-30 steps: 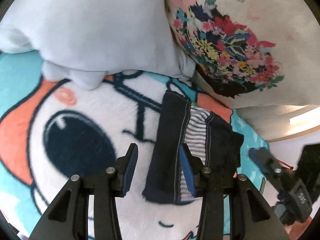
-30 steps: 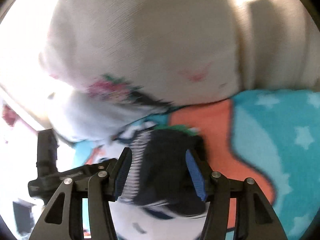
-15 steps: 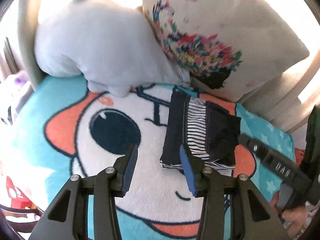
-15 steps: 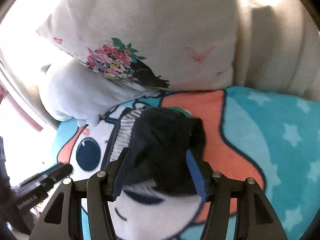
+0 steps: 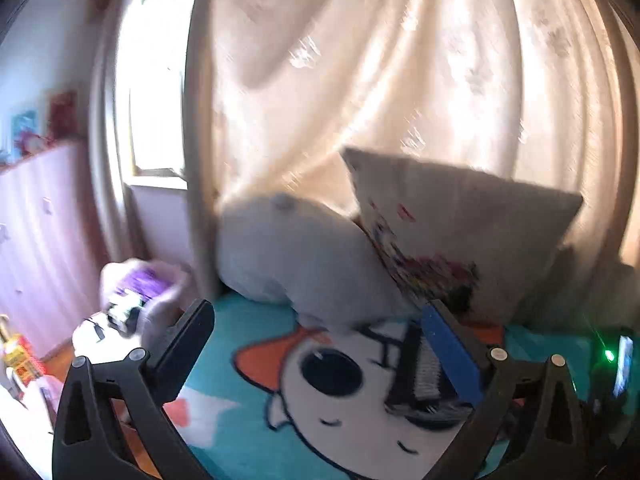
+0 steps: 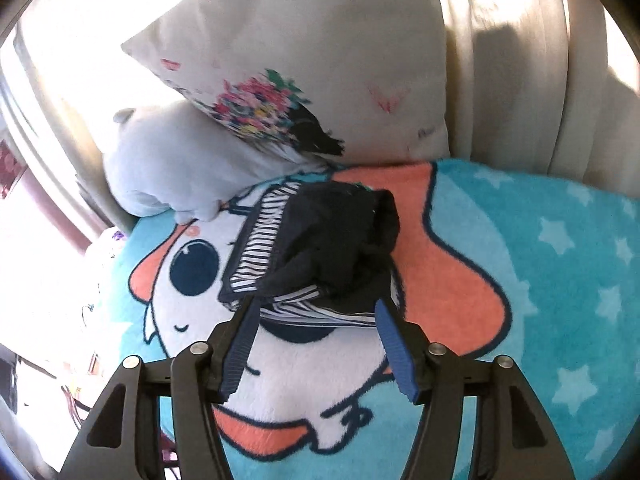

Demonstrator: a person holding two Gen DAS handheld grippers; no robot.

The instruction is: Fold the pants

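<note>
The folded dark pants (image 6: 320, 248), with a striped lining showing, lie in a bundle on the cartoon blanket (image 6: 520, 280). My right gripper (image 6: 316, 306) hovers at their near edge with its jaws opening; the edge lies between the fingertips and the pads do not press on it. In the left wrist view the pants (image 5: 420, 376) show blurred, low at the right, partly behind the blue pad (image 5: 448, 352). My left gripper (image 5: 316, 312) is lifted high above the blanket, its jaws opening wide with nothing between them.
A floral cushion (image 6: 320, 60) and a pale plush pillow (image 6: 168, 168) lean at the blanket's far end against a cream curtain (image 5: 380, 80). A wooden post (image 5: 200, 160), a window and clutter on the floor (image 5: 132, 300) lie to the left.
My left gripper has risen, tilted up away from the pants and spread its jaws wide. My right gripper has drawn back from the pants, which stay on the blanket.
</note>
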